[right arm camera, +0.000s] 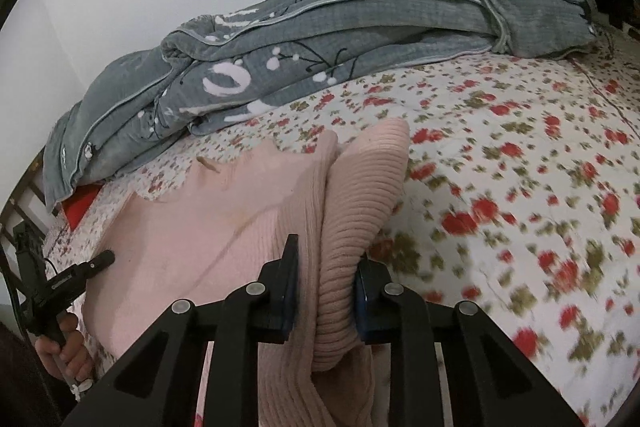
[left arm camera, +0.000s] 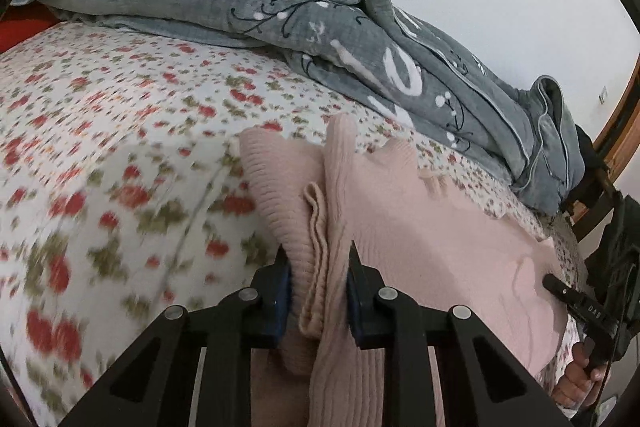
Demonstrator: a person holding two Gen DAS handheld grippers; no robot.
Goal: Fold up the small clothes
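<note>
A pink knit sweater (left arm camera: 432, 227) lies on the floral bedsheet (left arm camera: 120, 131). My left gripper (left arm camera: 318, 259) is shut on a bunched ribbed edge of the sweater, with cloth hanging below the jaws. My right gripper (right arm camera: 326, 259) is shut on another ribbed fold of the same sweater (right arm camera: 208, 211). Each gripper shows in the other's view: the right one at the far right edge (left arm camera: 568, 295), the left one at the far left edge (right arm camera: 76, 275), both held by a hand.
A grey patterned quilt (left arm camera: 320, 27) is heaped along the far side of the bed, also in the right wrist view (right arm camera: 360, 27). A white wall stands behind it. A wooden bed frame (left arm camera: 616, 131) is at the right.
</note>
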